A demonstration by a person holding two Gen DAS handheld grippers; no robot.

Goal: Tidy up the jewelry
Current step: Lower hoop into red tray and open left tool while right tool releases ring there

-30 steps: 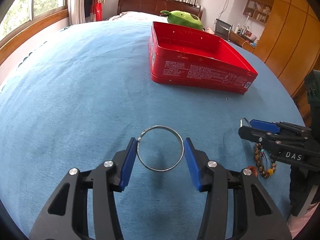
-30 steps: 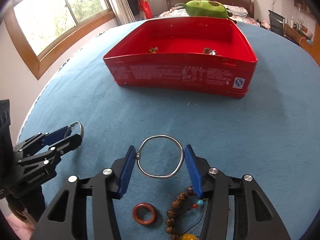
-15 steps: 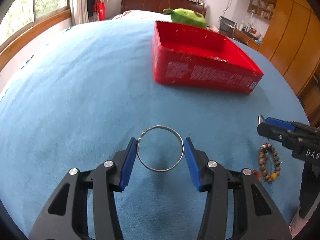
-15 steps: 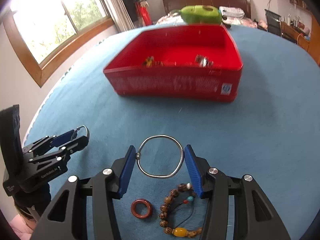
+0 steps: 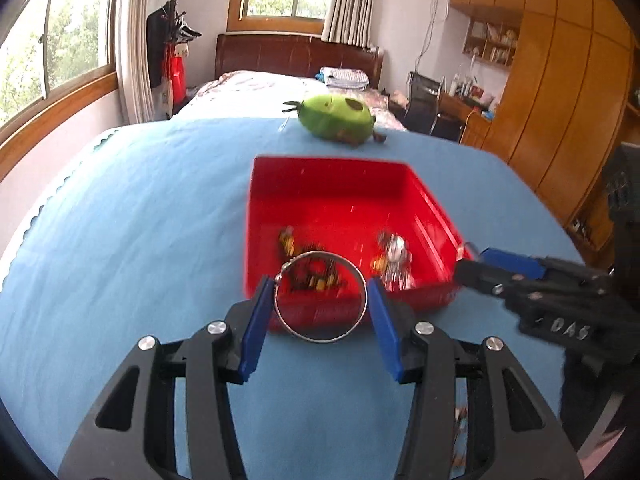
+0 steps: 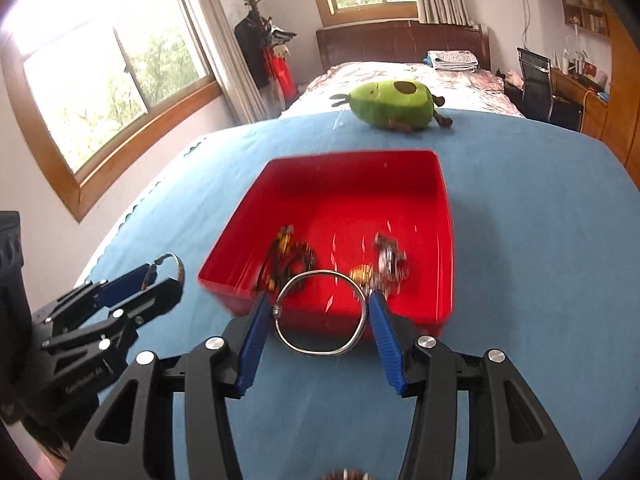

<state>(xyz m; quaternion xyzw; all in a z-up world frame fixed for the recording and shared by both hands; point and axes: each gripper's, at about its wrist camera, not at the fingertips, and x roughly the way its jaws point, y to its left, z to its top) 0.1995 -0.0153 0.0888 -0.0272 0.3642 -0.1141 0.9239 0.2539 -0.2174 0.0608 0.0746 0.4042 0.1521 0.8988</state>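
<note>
While our blue pads clamp a silver bangle in each gripper, both rings hang low in the frame before the red box.

Our left gripper (image 5: 321, 308) pinches its silver bangle (image 5: 320, 297) edge to edge; our right gripper (image 6: 319, 316) grips the second bangle (image 6: 320, 313) likewise. Behind them the red box (image 5: 256, 240) on the blue cloth (image 5: 132, 220) holds blurred jewelry (image 6: 386, 262); a green plush (image 6: 394, 105) lies at upper centre.

left gripper (image 5: 320, 300): jaws clamped, tilted down | right gripper (image 6: 320, 312): same
</note>
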